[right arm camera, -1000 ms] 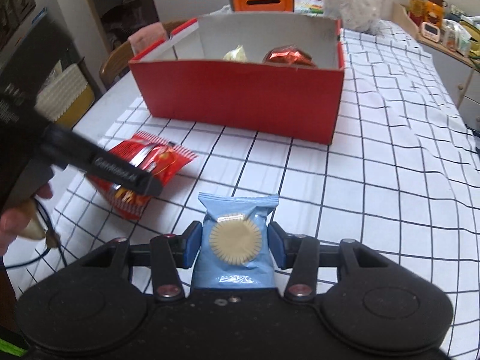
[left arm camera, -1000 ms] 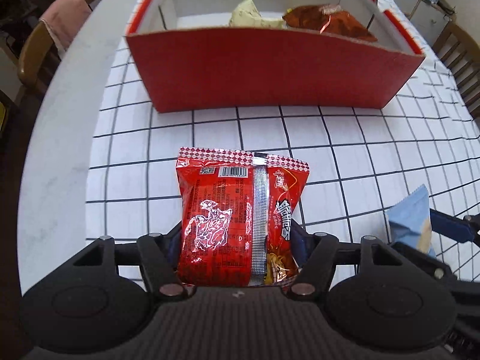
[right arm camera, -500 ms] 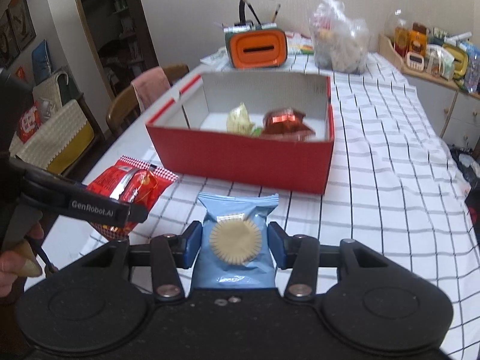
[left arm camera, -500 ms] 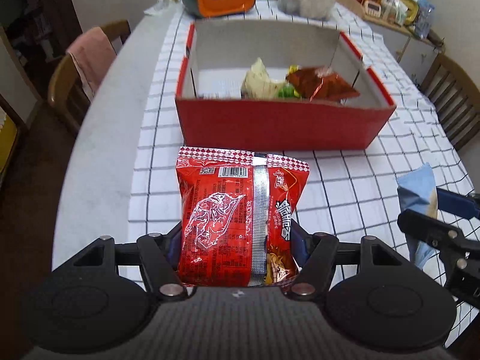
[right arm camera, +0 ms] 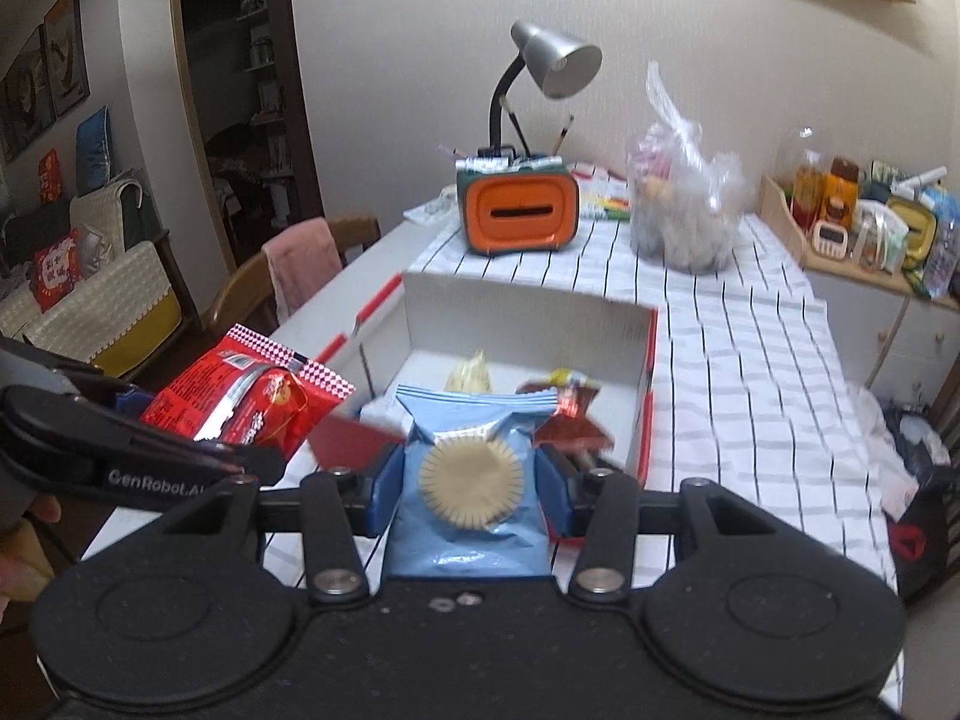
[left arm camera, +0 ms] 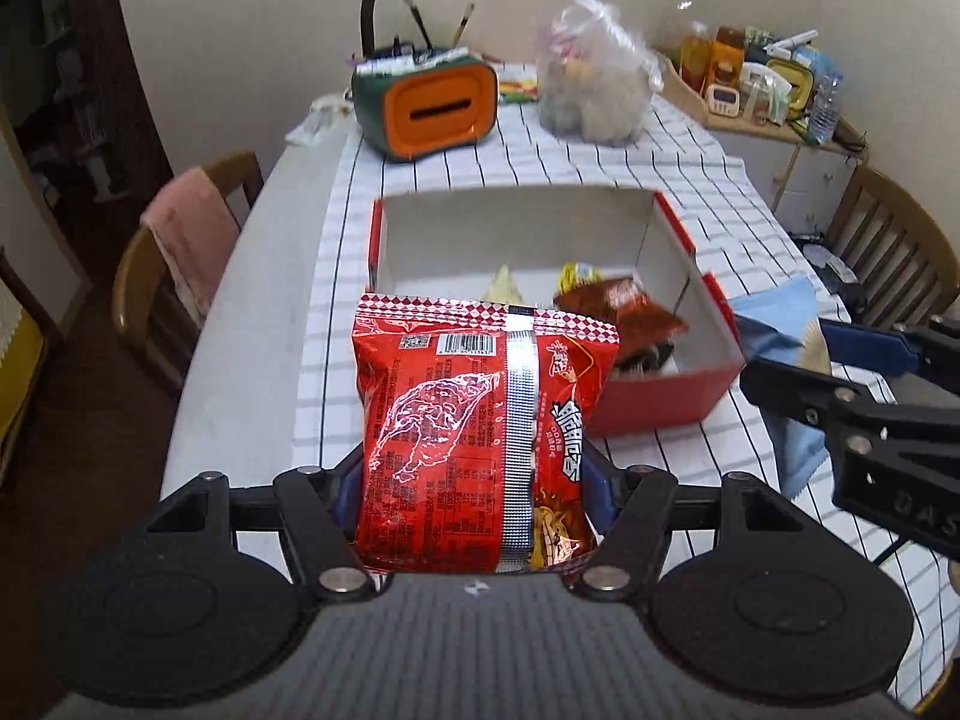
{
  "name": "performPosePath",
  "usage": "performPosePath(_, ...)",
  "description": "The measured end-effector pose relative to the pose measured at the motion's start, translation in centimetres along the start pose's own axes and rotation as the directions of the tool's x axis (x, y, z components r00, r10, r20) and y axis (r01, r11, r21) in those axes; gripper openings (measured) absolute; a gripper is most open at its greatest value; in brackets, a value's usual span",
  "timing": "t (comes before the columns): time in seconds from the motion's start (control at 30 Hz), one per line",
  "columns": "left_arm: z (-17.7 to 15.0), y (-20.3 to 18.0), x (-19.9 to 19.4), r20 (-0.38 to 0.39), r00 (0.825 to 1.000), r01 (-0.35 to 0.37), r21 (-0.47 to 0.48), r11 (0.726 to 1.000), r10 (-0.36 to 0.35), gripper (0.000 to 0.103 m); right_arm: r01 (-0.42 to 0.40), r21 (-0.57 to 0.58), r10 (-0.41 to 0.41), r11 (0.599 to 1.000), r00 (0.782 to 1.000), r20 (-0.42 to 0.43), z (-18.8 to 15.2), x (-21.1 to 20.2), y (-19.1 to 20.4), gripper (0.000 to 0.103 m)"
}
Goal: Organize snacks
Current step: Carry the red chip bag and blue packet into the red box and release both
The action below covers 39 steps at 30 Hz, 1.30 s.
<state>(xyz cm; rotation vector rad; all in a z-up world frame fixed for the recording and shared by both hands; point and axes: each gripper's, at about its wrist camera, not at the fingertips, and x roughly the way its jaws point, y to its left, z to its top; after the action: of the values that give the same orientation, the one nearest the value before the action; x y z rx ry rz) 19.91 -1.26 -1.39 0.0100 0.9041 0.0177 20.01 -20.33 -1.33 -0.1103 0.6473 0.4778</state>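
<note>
Left gripper (left arm camera: 474, 480) clamped on red noodle packet (left arm camera: 480, 438); right gripper (right arm camera: 468, 480) clamped on blue biscuit packet (right arm camera: 471, 480). Both held above red box (left arm camera: 660, 396) near table's front edge.

Both grippers, left (left arm camera: 474, 486) and right (right arm camera: 468, 486), clamped (apparently raised).

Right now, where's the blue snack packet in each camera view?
Left wrist view: the blue snack packet shows at the right edge, partly hidden by the right claw.
Right wrist view: the packet sits bottom centre, clamped between the claw's fingers.
Shared landmark: the red box just beyond it.
</note>
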Motion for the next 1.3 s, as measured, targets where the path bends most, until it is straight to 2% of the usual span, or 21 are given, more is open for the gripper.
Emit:
performPosePath(0.17, 2.3, -0.4, 0.9, 0.031, 0.999, -0.018, 0.022, 1.000, 0.017, 0.067, 0.015, 0.004, -0.015, 1.000, 1.000, 0.019, 2.6, 1.5, -1.3, 0.047)
performPosePath(0.3, 4.3, -0.1, 2.4, 0.030, 0.999, -0.016, 0.004, 1.000, 0.016, 0.067, 0.033, 0.010, -0.033, 0.999, 0.999, 0.014, 4.2, 3.2, -2.5, 0.047)
performPosePath(0.57, 6.7, 0.7, 7.6, -0.026, 0.999, -0.032, -0.029, 0.999, 0.032, 0.067, 0.053, 0.026, -0.051, 0.998, 0.997, -0.061, 5.8, 8.9, -4.9, 0.047)
performPosePath(0.97, 7.1, 1.1, 14.4, -0.120, 0.990, -0.074, -0.027, 0.997, 0.070, 0.067, 0.055, -0.001, -0.054, 0.999, 0.982, -0.181, 5.3, 16.5, -5.8, 0.047)
performPosePath(1.3, 6.6, 1.0, 17.7, -0.176, 0.981, -0.090, -0.006, 0.996, 0.087, 0.068, 0.046, -0.072, -0.062, 0.996, 0.970, -0.236, 4.5, 19.5, -4.5, 0.047)
